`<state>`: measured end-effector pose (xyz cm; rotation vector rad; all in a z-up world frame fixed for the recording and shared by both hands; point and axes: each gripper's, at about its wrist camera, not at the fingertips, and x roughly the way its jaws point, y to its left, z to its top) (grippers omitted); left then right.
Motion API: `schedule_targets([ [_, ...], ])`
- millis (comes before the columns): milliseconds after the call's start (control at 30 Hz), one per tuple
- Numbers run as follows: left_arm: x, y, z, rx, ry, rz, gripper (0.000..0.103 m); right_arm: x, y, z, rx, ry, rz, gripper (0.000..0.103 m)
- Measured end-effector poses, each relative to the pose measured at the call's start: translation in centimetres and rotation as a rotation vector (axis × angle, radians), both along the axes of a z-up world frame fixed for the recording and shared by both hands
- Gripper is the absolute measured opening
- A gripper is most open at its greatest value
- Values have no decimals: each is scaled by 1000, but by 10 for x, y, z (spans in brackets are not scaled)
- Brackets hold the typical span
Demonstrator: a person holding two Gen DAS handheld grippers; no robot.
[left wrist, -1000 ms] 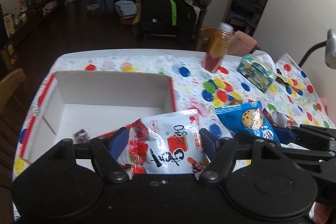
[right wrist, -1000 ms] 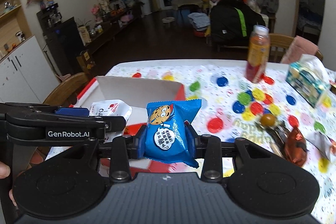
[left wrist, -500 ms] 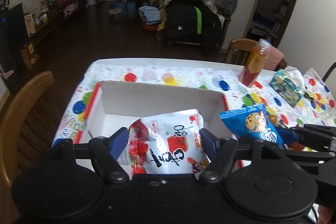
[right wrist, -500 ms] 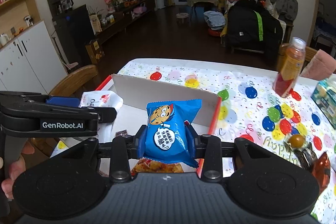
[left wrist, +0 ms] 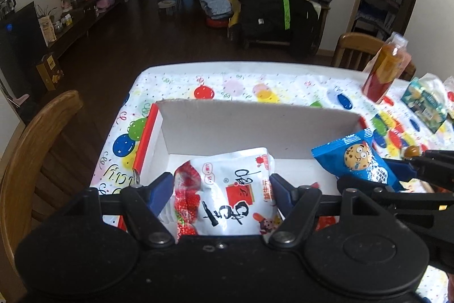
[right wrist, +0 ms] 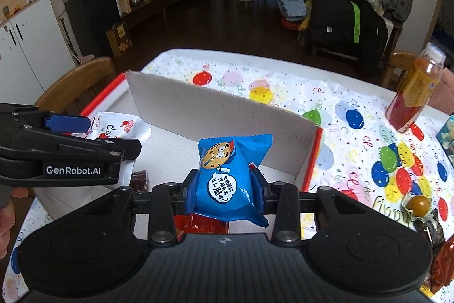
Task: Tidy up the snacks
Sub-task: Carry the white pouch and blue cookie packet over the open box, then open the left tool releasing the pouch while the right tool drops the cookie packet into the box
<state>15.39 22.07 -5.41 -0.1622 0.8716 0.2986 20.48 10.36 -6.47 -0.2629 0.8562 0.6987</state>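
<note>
Snack packets sit clamped in both claws above the white cardboard box (left wrist: pixel 255 129): the left gripper (left wrist: pixel 221 189) pinches a white strawberry packet (left wrist: pixel 227 195), the right gripper (right wrist: pixel 224 185) a blue cookie packet (right wrist: pixel 227 178), with a juice bottle (right wrist: pixel 414 90) farther off on the balloon-print tablecloth (right wrist: pixel 326 98).

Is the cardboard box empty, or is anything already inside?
Not empty. In the right wrist view, a small dark packet and an orange-red packet lie on the cardboard box floor.
</note>
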Motion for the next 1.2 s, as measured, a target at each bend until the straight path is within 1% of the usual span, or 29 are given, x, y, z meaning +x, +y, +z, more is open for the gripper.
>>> schedule_targets([
  [200, 14, 2, -18, 9, 39, -13, 72, 5, 11, -14, -47, -4, 17, 38],
  [500, 27, 0, -37, 4, 98, -25, 72, 6, 17, -27, -81, 19, 27, 38],
  [933, 33, -1, -57, -9, 180, -23, 73, 9, 15, -26, -73, 35, 5, 39],
  [1200, 30, 0, -59, -20, 191, -17, 74, 4, 9, -21, -72, 13, 0, 44],
])
